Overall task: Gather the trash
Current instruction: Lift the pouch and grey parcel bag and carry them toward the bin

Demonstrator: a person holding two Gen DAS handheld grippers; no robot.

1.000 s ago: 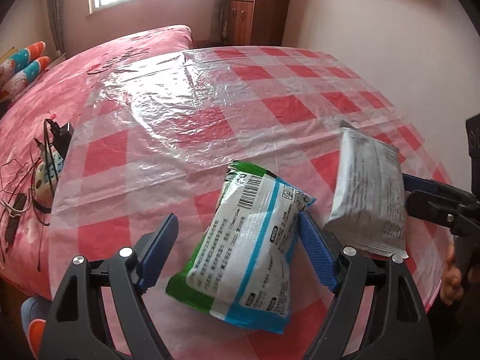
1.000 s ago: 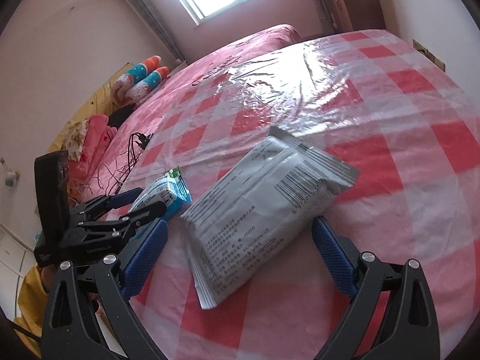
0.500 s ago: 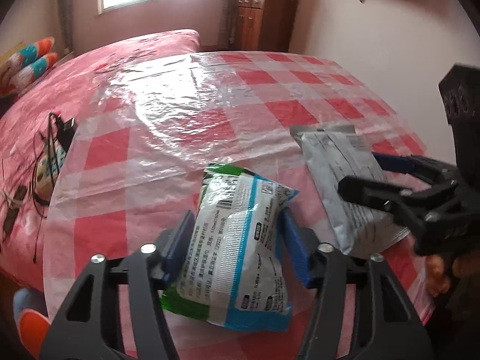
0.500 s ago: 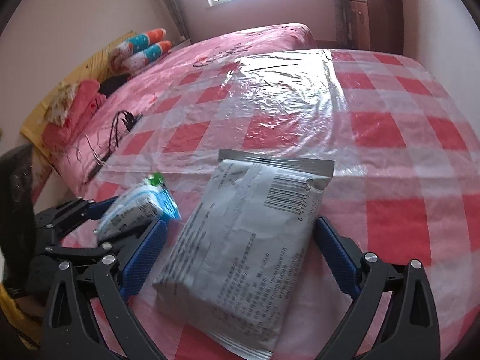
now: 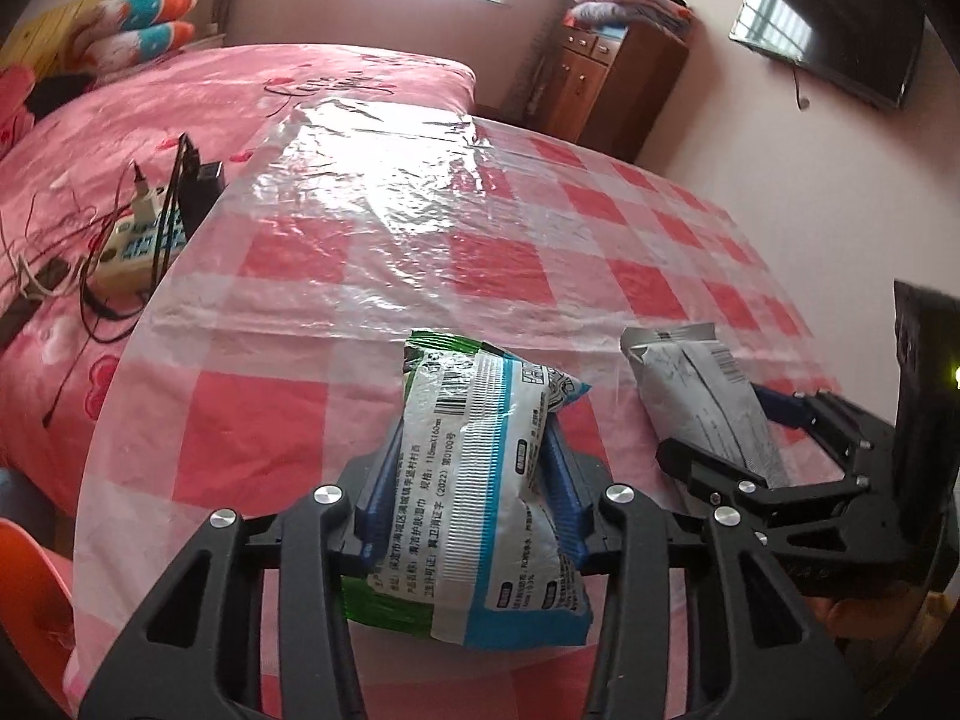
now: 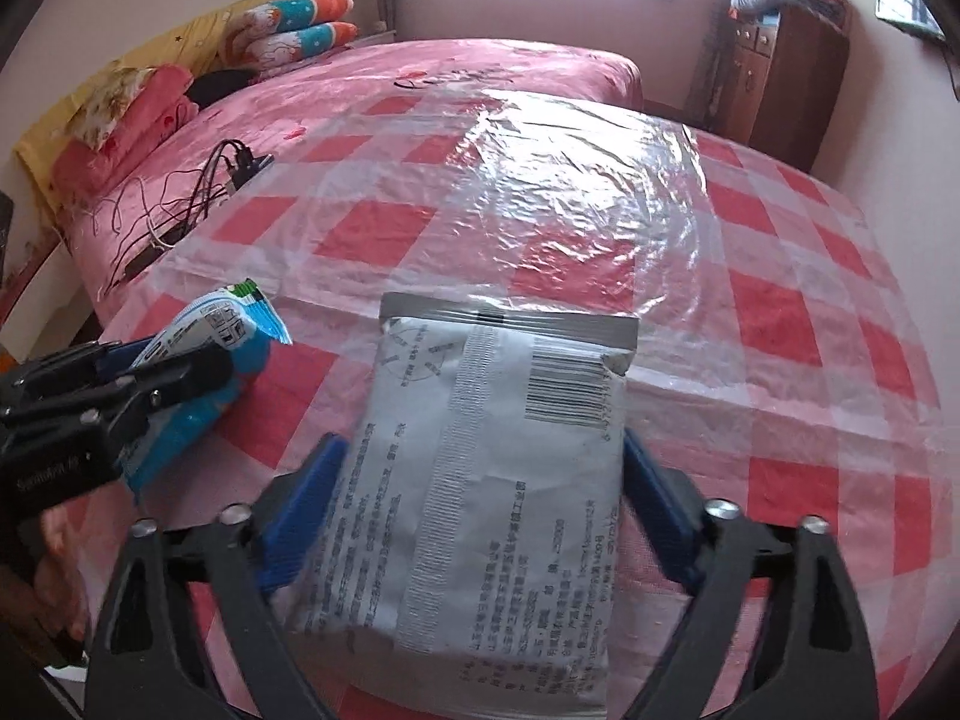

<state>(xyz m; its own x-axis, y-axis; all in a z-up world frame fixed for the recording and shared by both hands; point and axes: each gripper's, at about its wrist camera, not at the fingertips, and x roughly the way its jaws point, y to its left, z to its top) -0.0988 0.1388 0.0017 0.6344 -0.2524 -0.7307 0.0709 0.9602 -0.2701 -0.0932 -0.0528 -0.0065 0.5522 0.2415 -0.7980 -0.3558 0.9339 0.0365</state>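
Note:
A white packet with blue and green edges (image 5: 480,480) stands between the blue pads of my left gripper (image 5: 471,432), whose jaws are closing and pinch its sides. From the right wrist view this packet (image 6: 240,324) and the left gripper (image 6: 174,354) sit at the left. A grey foil packet (image 6: 492,480) with a barcode lies lengthwise in my right gripper (image 6: 480,441). Its jaws are closing, and the pads meet both long edges. In the left wrist view the grey packet (image 5: 708,378) and right gripper (image 5: 714,426) are at the right.
Both packets rest on a round table with a red-and-white check cloth under clear plastic (image 5: 420,228). A pink bed (image 5: 240,90) with a power strip and cables (image 5: 138,234) lies beyond. A wooden cabinet (image 5: 612,78) and wall TV (image 5: 828,30) stand at the back.
Both sets of jaws have narrowed onto their packets. The left pads now squeeze the blue-edged packet. Both wrists have rolled, and the right gripper has lined up along the grey packet.

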